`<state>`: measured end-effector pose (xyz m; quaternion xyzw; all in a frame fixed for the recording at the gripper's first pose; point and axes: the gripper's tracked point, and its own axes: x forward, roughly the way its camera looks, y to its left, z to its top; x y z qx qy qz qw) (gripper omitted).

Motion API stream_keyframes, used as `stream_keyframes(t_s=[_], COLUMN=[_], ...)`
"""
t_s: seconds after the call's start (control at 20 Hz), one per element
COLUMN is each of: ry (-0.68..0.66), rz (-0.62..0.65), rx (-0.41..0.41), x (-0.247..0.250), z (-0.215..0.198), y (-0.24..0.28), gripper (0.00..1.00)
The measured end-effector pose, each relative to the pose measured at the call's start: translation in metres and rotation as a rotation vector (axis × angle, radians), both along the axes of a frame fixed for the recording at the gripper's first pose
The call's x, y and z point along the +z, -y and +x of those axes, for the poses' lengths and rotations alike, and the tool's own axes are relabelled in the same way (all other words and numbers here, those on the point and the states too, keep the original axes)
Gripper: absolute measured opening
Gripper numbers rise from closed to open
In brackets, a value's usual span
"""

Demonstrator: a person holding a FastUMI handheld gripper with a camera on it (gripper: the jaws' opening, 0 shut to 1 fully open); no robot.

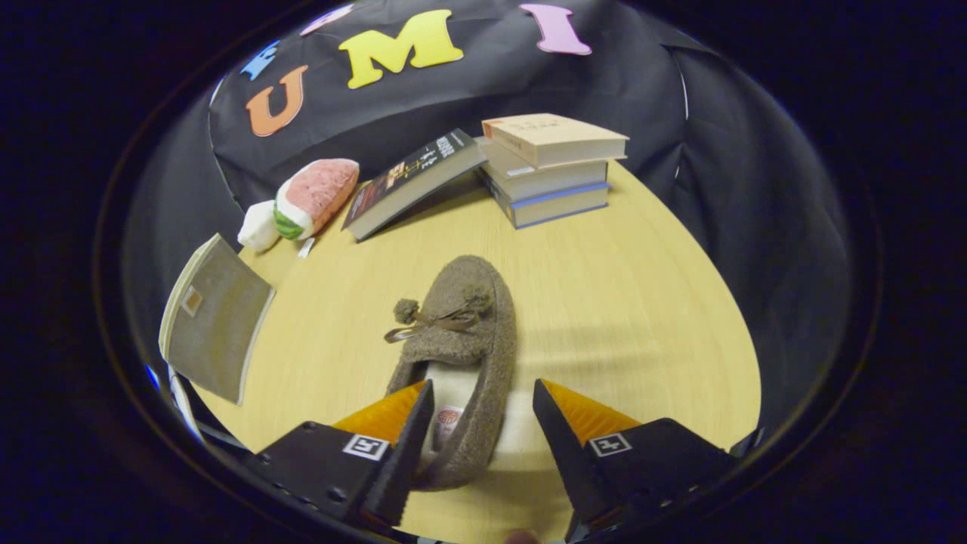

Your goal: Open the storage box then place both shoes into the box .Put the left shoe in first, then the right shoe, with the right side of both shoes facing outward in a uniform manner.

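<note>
One shoe (461,355), claw (483,408) spread astride heel

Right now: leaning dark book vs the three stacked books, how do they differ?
Pose: the dark book is tilted, its far end propped on the book stack, which lies flat. Cover: the dark book is black; the stack's top book is tan, with paler ones below. Count: one against three. Both sit on the table beyond the slipper, whose heel lies between the open fingers of the gripper.
</note>
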<state>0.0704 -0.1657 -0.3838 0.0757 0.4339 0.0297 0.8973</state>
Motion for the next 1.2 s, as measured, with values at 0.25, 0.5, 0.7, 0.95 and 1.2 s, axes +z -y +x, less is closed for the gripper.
stream_keyframes(t_s=[0.25,0.5,0.7,0.95,1.2], ry=[-0.048,-0.091,-0.099,-0.060,0.026], rz=[0.042,0.117,0.177,0.214,0.210], rx=[-0.066,-0.166,-0.216,-0.258,-0.269], x=[-0.007,-0.007,0.007,0.048,0.114], z=[0.006,0.005,-0.001,-0.013,-0.023], y=[0.002,0.005,-0.003,-0.031,-0.092], gripper=[0.31,0.00,0.00,0.00,0.00])
